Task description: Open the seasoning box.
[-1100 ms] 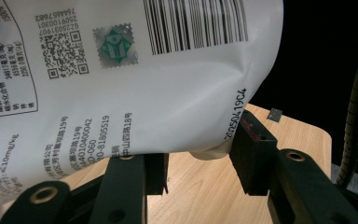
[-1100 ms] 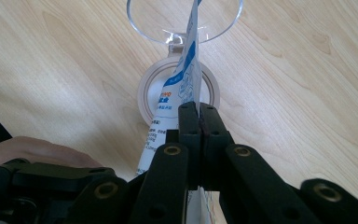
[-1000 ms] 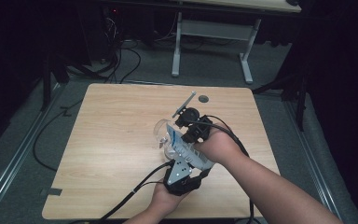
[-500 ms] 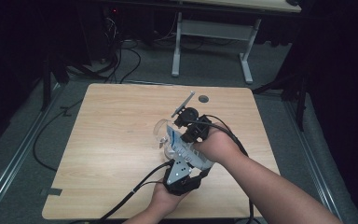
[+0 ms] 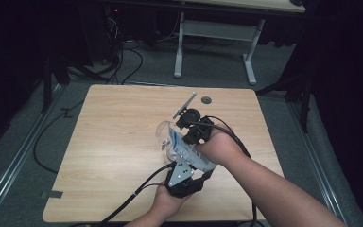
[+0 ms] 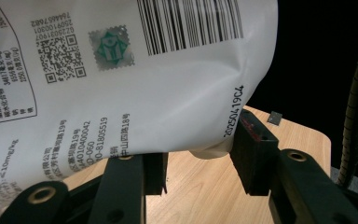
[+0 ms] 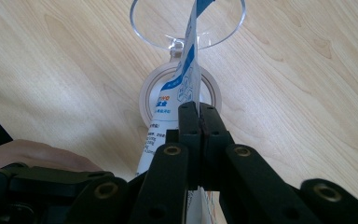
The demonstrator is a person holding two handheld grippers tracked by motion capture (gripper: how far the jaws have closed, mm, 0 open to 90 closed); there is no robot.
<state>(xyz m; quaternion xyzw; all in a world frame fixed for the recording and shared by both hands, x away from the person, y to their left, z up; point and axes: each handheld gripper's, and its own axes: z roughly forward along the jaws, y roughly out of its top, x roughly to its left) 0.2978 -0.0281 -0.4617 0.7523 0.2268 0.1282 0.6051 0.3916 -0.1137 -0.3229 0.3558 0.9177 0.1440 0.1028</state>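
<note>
The white pouch (image 5: 185,150) with blue print is held above the wooden table (image 5: 113,142), near the middle of the table and a little toward the person's side. The left gripper (image 5: 182,176) grasps the lower part of the pouch; in the left gripper view its two jaws press on the bulging white side of the pouch (image 6: 121,79), below the barcode. The right gripper (image 5: 191,126) is clenched on the thin upper edge of the pouch (image 7: 186,88), with both jaws flat together on the foil. Just beyond the pouch stands a clear glass (image 7: 186,21), and the tip of the pouch reaches over its rim. A roll of tape (image 7: 179,91) lies on the table under the pouch, just beside the glass.
</note>
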